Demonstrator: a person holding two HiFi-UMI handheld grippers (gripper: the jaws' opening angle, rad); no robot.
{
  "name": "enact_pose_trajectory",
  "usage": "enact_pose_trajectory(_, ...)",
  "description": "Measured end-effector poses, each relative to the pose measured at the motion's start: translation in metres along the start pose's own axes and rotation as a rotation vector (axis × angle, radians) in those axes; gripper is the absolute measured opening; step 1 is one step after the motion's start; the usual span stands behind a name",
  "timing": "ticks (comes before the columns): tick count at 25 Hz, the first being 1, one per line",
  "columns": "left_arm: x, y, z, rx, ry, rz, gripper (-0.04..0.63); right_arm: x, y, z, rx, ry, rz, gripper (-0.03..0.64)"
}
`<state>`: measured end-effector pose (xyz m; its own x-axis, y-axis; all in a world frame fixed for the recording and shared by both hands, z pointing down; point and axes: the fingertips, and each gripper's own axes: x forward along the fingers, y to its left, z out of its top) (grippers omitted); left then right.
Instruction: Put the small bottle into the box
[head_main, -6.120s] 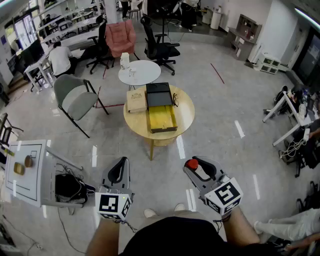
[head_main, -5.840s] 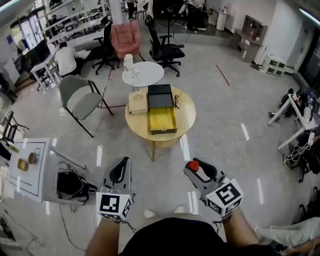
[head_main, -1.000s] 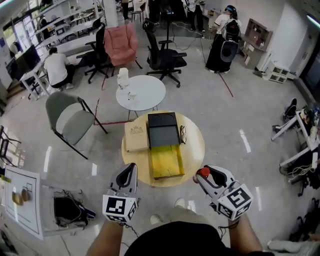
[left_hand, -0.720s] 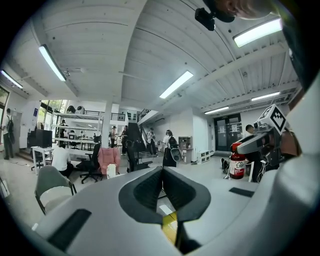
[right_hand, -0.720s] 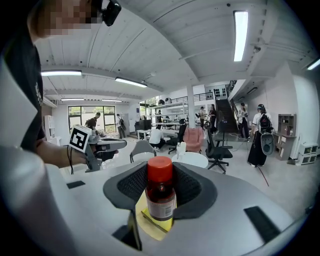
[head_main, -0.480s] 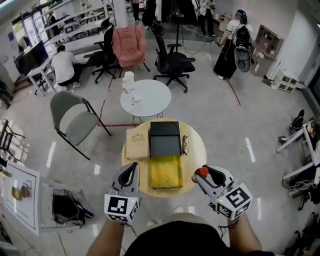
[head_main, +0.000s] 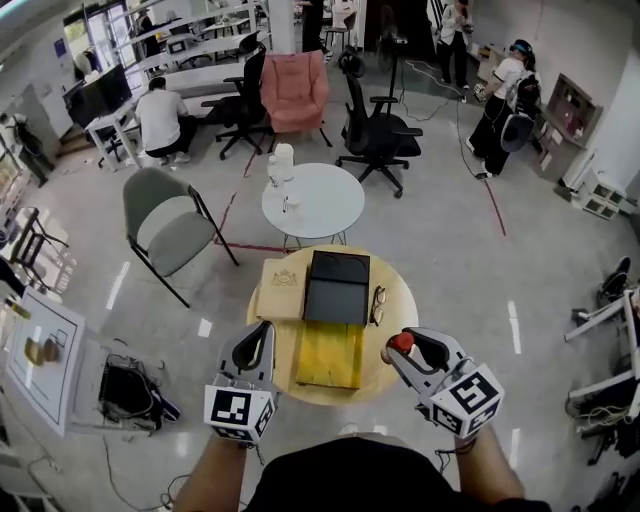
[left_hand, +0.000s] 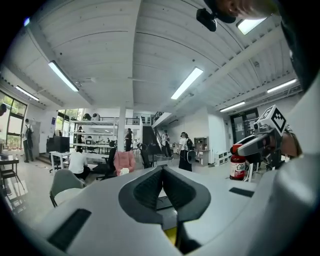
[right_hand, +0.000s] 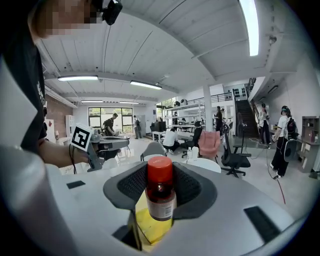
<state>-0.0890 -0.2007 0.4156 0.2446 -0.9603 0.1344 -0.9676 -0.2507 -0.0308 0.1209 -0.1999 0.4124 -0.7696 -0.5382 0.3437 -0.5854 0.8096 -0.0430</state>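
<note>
A small brown bottle (right_hand: 160, 196) with a red cap (head_main: 402, 342) stands upright between the jaws of my right gripper (head_main: 404, 347), which is shut on it; from the left gripper view the bottle (left_hand: 237, 162) shows at the far right. The box (head_main: 328, 353) lies open on the round wooden table (head_main: 393, 300), with a yellow inside and a black lid (head_main: 337, 287) folded back. The bottle hangs over the table's near right edge, right of the box. My left gripper (head_main: 252, 352) is shut with nothing in it (left_hand: 162, 172), at the box's near left.
A tan flat box (head_main: 282, 290) and a pair of glasses (head_main: 377, 305) lie on the wooden table beside the lid. Beyond it stand a white round table (head_main: 313, 202), a grey chair (head_main: 165, 224) and office chairs. A white cabinet (head_main: 42, 352) and a black bag (head_main: 122, 390) are at the left.
The wooden table with the box has come much closer: both grippers, earlier over bare floor, now hang at the table's near edge. The bottle stays in the right gripper.
</note>
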Motion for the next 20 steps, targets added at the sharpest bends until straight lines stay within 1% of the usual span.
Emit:
enact_pose_trajectory(4,-0.002,-0.008,-0.002,0.0,0.001,0.044,0.018,0.004,-0.008,-0.004,-0.014,0.003,0.054,0.162)
enact_pose_trajectory(9,-0.016,-0.01,-0.018,0.006,0.05,0.083,0.018,0.018,-0.004,-0.009,-0.01,0.01,0.117,0.161)
enact_pose_trajectory(13,-0.022,-0.001,-0.021,-0.003,0.069,0.118,0.018,0.032,0.0,-0.012,-0.013,0.023,0.154,0.161)
enact_pose_trajectory(18,-0.02,0.007,-0.033,0.0,0.105,0.116,0.018,0.051,0.005,-0.022,0.006,0.051,0.167,0.161)
enact_pose_trajectory(20,-0.017,0.012,-0.035,0.003,0.106,0.11,0.018,0.057,0.007,-0.026,0.016,0.054,0.161,0.161)
